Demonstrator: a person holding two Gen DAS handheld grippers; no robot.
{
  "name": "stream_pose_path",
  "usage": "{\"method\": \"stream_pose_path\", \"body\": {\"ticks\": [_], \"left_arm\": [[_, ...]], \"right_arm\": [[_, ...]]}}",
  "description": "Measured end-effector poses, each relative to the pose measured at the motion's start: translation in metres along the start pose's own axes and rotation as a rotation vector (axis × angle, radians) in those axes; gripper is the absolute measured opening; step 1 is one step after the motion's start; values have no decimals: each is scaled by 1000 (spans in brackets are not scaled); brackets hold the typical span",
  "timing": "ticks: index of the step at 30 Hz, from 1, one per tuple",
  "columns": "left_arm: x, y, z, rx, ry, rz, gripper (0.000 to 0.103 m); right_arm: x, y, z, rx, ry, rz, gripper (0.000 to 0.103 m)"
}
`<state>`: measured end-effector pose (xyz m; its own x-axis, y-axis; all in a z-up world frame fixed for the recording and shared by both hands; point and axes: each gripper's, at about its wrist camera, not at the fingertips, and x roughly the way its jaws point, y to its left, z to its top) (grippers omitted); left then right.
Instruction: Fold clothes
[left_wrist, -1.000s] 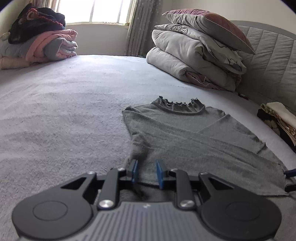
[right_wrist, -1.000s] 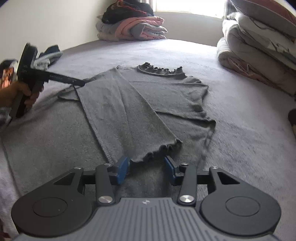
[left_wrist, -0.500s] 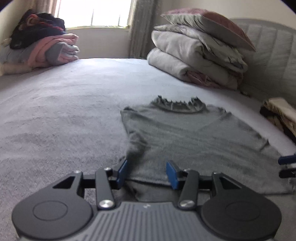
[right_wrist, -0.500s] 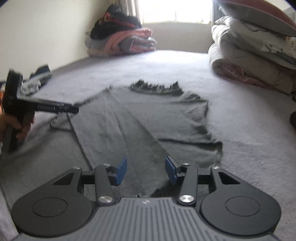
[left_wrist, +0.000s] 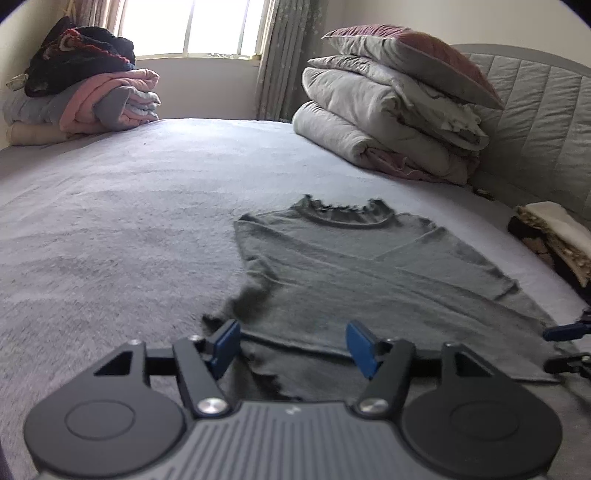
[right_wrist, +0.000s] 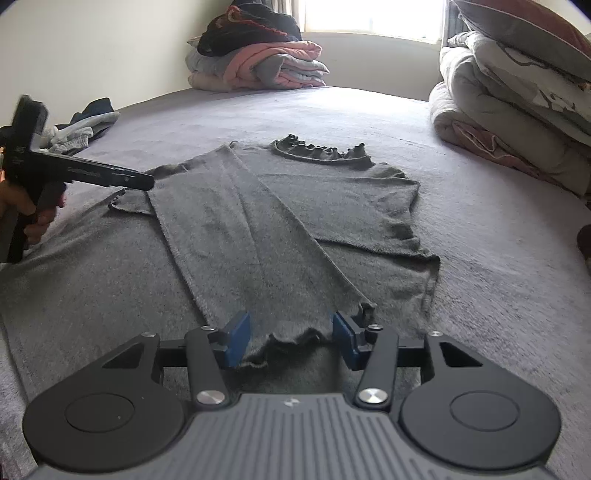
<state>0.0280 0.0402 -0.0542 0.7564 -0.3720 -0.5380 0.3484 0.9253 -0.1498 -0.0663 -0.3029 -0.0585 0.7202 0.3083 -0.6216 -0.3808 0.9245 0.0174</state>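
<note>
Pale lettering runs along the side of the left tool (right_wrist: 147, 181) as seen from the right wrist view, too small and blurred to read; no other writing shows. A grey top (right_wrist: 295, 221) with a frilled collar (right_wrist: 321, 151) lies flat on the grey bed (right_wrist: 369, 107), its long axis running from the collar, which points toward the window (left_wrist: 192, 26), down to the ruffled hem nearest the cameras. One side panel is folded over the body on a slant, and a sleeve end sticks out at the left by the left tool's tip. In the left wrist view, the left tool (left_wrist: 293, 341) has its blue pads (left_wrist: 225, 341) spread wide, over the cloth's near edge and gripping nothing. The right tool (right_wrist: 290, 339) is likewise parted, its pads on either side of the ruffled hem without pinching it. A hand (right_wrist: 22, 206) holds the left tool's handle. Folded blankets (left_wrist: 92, 103) are stacked by the window, and bedding with a pillow (left_wrist: 399, 110) sits by the headboard.
</note>
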Motion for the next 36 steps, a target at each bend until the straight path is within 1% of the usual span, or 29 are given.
{"method": "stream_pose_path", "body": {"ticks": [5,8,13,16,21,23,24,27,31,34,36], "left_arm": [[-21,-17,-5,26,-27,-42,69],[-24,-26,-14,65,-4,-57,69],[-27,-32,-38,108,34,-57,69],[-35,-35,-50,142,36,-57,70],[-51,-30,-62,135,39,-74,72],[-57,-32,-67,148,39,-72,73],[-60,-33,-69,152,39,-71,73],[-67,-36,-74,161,40,-68,74],[-73,-39,-79,178,48,-64,75],[-78,-43,-80,211,83,-66,77],[-82,-45,-80,239,113,-66,78]], "right_arm": [[-11,0,-8,5,-5,-9,54],[-17,0,-14,8,-9,-14,55],[-30,0,-26,22,-6,-37,56],[-39,-1,-35,32,-10,-45,57],[-54,-5,-50,39,-17,-38,58],[-59,-6,-54,38,-9,-48,60],[-61,-8,-55,41,0,-49,63],[-66,-13,-58,55,41,-38,63],[-73,-17,-56,70,138,-31,64],[-79,-17,-55,69,210,-35,65],[-83,-16,-57,68,237,-41,65]]}}
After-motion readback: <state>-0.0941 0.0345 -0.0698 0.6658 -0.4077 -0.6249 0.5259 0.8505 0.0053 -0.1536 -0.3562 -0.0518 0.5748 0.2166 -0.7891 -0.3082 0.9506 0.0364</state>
